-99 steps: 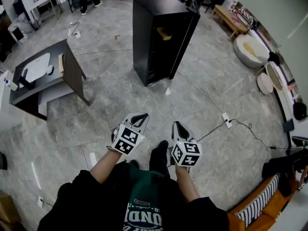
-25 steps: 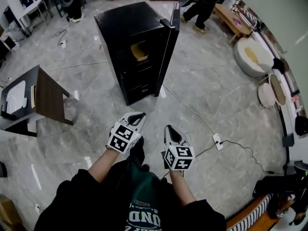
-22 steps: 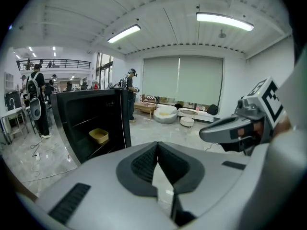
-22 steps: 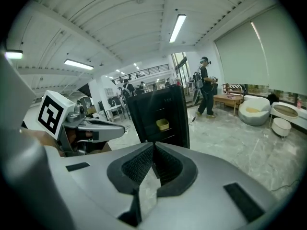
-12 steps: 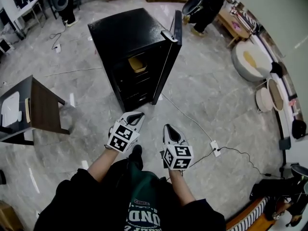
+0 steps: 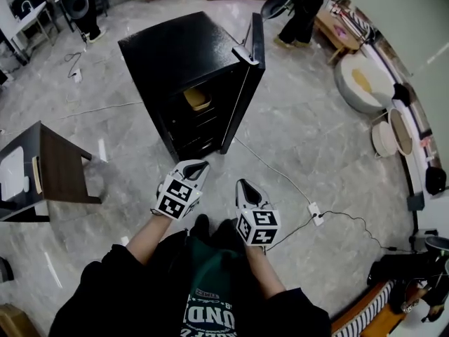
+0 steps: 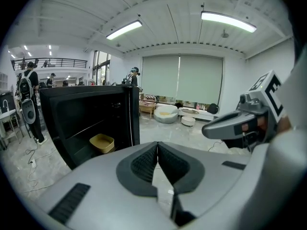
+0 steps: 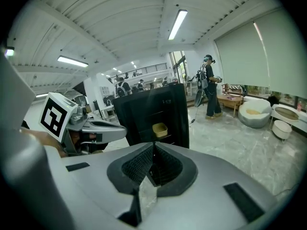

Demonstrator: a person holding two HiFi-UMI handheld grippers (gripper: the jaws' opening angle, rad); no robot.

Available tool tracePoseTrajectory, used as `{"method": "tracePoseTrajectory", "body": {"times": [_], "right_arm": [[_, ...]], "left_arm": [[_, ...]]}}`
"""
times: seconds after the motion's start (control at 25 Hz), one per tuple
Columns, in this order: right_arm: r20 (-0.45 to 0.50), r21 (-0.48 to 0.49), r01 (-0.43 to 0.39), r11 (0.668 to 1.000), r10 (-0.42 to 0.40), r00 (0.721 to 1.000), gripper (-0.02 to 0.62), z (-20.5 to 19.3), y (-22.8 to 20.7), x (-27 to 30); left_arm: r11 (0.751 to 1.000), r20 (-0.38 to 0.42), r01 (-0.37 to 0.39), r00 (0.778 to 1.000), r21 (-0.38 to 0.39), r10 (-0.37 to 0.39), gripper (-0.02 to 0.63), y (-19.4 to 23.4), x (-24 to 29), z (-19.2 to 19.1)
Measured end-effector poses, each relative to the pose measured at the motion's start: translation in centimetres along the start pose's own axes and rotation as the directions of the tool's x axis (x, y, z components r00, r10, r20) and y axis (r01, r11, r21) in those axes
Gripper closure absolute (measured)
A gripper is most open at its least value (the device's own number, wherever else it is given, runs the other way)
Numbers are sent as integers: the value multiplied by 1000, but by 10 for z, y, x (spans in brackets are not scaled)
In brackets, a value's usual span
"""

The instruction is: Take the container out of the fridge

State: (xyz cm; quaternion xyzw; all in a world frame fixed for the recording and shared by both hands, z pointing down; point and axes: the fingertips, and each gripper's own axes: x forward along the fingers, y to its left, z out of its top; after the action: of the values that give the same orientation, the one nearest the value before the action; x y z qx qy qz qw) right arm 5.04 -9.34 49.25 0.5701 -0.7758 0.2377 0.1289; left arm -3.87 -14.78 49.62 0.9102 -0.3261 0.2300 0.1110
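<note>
A black fridge [image 6: 184,55] stands on the stone floor with its door [image 6: 254,48] swung open to the right. On a shelf inside sits a shallow yellow container [image 6: 197,99], also seen in the left gripper view [image 7: 101,143] and the right gripper view [image 8: 159,129]. My left gripper [image 6: 199,166] is shut and holds nothing; it hangs well short of the fridge front. My right gripper [image 6: 242,184] is beside it, also shut and bare. Each gripper shows in the other's view: the right gripper [image 7: 240,123] and the left gripper [image 8: 91,128].
A dark wooden side table [image 6: 56,163] stands at the left. A white power strip [image 6: 315,213] with its cable lies on the floor at the right. A person [image 6: 302,9] stands behind the fridge. Round cushions [image 6: 365,81] line the right wall.
The fridge has come nearer and larger in the head view as I walked toward it. Both grippers have advanced with me, still shut and side by side.
</note>
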Motion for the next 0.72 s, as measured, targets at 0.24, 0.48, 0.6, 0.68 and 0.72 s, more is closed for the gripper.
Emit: {"method": "tracePoseTrajectory", "body": {"times": [0.24, 0.48, 0.6, 0.68, 0.72], "right_arm": [[2, 0, 10, 1000, -10, 1000, 560, 8, -11, 8], [-7, -12, -8, 1000, 8, 1000, 560, 14, -21, 26], [-16, -14, -28, 1000, 28, 999, 560, 15, -24, 36], [-21, -14, -39, 999, 39, 999, 560, 17, -27, 41], [-22, -15, -43, 999, 43, 999, 560, 19, -29, 44]], "left_arm": [[1000, 0, -2, 1000, 5, 2, 592, 8, 14, 7], [1000, 1, -16, 1000, 4, 16, 592, 19, 31, 14], [999, 2, -35, 999, -9, 35, 592, 27, 36, 13], [999, -2, -46, 999, -15, 46, 592, 31, 40, 15], [999, -7, -51, 999, -17, 50, 592, 32, 42, 16]]}}
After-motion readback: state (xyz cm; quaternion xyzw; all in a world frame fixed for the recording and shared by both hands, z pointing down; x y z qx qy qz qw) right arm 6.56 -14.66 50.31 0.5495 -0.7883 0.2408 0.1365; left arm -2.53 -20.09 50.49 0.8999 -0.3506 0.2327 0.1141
